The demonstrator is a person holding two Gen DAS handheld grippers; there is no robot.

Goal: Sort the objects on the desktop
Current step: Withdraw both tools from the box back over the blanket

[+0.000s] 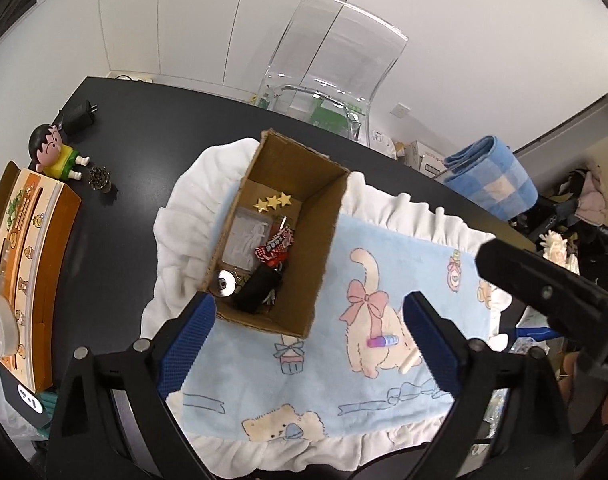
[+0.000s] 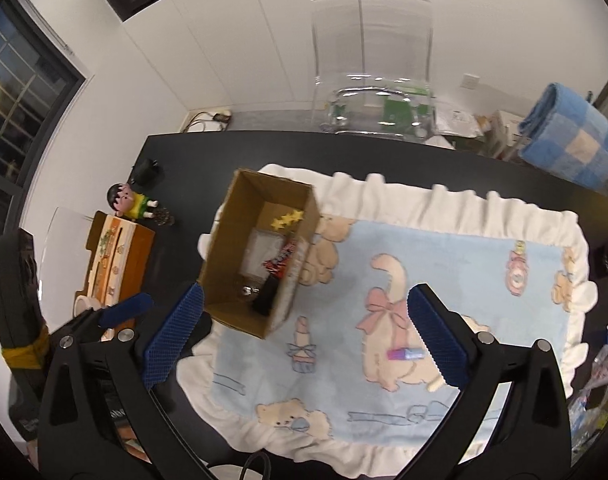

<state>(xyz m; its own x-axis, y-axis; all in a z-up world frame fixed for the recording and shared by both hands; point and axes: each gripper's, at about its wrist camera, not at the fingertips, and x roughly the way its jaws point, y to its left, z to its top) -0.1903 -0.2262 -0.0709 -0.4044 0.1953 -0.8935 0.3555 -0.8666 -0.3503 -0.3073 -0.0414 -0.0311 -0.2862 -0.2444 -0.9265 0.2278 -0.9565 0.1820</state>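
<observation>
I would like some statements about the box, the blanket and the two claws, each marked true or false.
1. The cardboard box stands open on the blanket. True.
2. Three gold stars lie inside the box. True.
3. The small pink and purple tube is inside the box. False: it lies on the blanket, on the printed cat, outside the box.
4. The right claw is shut on the tube. False: its jaws are wide open and hold nothing.
5. The left claw is open and empty. True.
6. The cartoon figurine sits on the blanket. False: it sits on the black table, beside the orange box.
</observation>
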